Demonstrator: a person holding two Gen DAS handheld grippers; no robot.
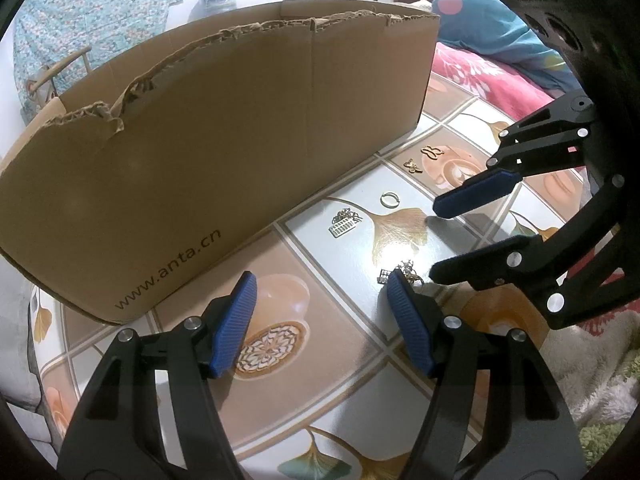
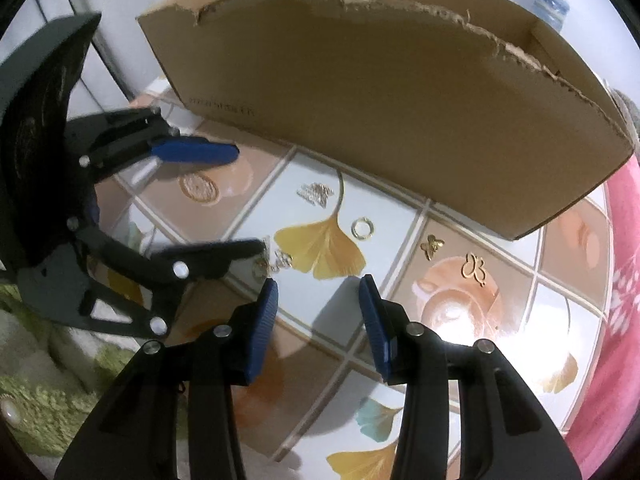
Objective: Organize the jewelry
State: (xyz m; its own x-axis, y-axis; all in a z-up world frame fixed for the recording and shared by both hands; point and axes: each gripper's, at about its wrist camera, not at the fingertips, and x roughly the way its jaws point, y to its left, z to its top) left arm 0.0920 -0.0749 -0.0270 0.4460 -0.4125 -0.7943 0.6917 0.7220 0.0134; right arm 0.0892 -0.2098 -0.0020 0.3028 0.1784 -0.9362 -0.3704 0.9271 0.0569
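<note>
Jewelry lies on the patterned table top in front of a cardboard box. There is a comb-shaped piece with chain, a ring, a gold butterfly, an outline butterfly and a small tangled cluster. My left gripper is open and empty, its right fingertip beside the cluster. My right gripper hovers open over the ginkgo leaf print, holding nothing.
The box is torn along its top rim and walls off the far side. A pink floral blanket and blue pillow lie to the right. A fuzzy green and white rug borders the near edge. Floral cloth hangs behind the box.
</note>
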